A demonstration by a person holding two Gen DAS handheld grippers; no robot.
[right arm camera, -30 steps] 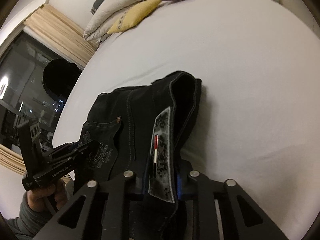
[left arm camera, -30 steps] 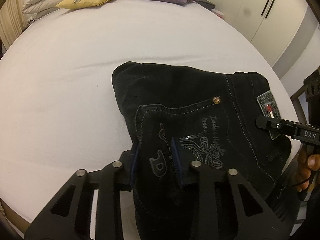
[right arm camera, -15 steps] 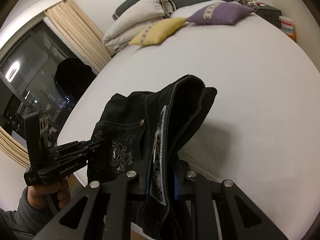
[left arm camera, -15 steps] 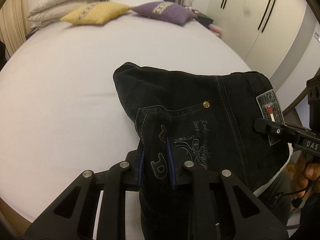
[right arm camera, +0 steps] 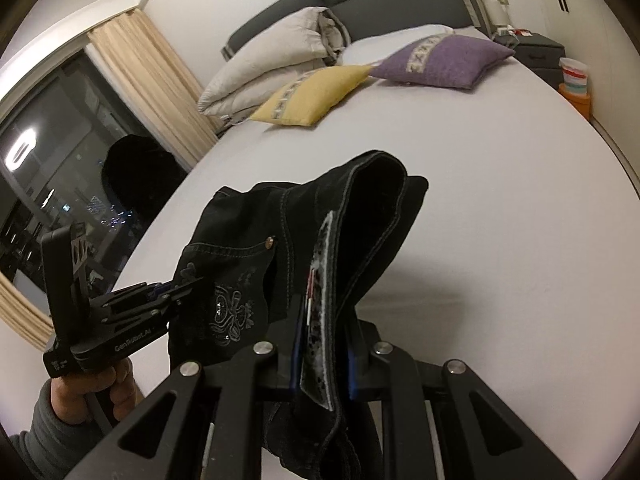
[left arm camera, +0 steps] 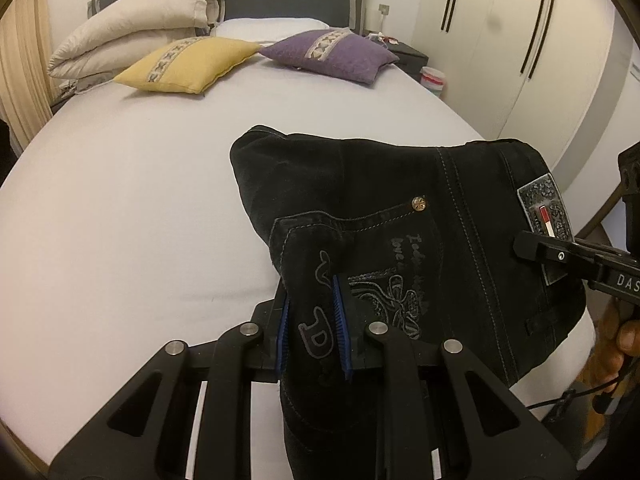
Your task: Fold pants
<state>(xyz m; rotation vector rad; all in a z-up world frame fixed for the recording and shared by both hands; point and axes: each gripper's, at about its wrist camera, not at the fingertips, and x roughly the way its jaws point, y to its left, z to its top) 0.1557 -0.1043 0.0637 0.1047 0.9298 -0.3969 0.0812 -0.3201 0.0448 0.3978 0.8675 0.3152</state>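
Observation:
The black pants [left arm camera: 360, 200], folded and embroidered on the back pocket, are held up over the near edge of the white bed [left arm camera: 120, 200]. My left gripper [left arm camera: 314, 330] is shut on the pocket edge of the pants. My right gripper [right arm camera: 322, 344] is shut on the waistband of the pants [right arm camera: 256, 248], at the grey brand patch [right arm camera: 320, 320]. The right gripper also shows in the left wrist view [left arm camera: 532, 246], at the patch [left arm camera: 544, 208]. The left gripper shows in the right wrist view [right arm camera: 180, 290], at the pants' left side.
A yellow pillow [left arm camera: 188, 64], a purple pillow [left arm camera: 332, 54] and a rolled beige duvet [left arm camera: 132, 44] lie at the headboard. White wardrobe doors [left arm camera: 520, 40] stand on the right. A dark window [right arm camera: 52, 168] and curtain [right arm camera: 152, 92] are on the left.
Both grippers have lifted the pants off the bed and tilted upward; the headboard and pillows now come into view. Both stay shut on the fabric.

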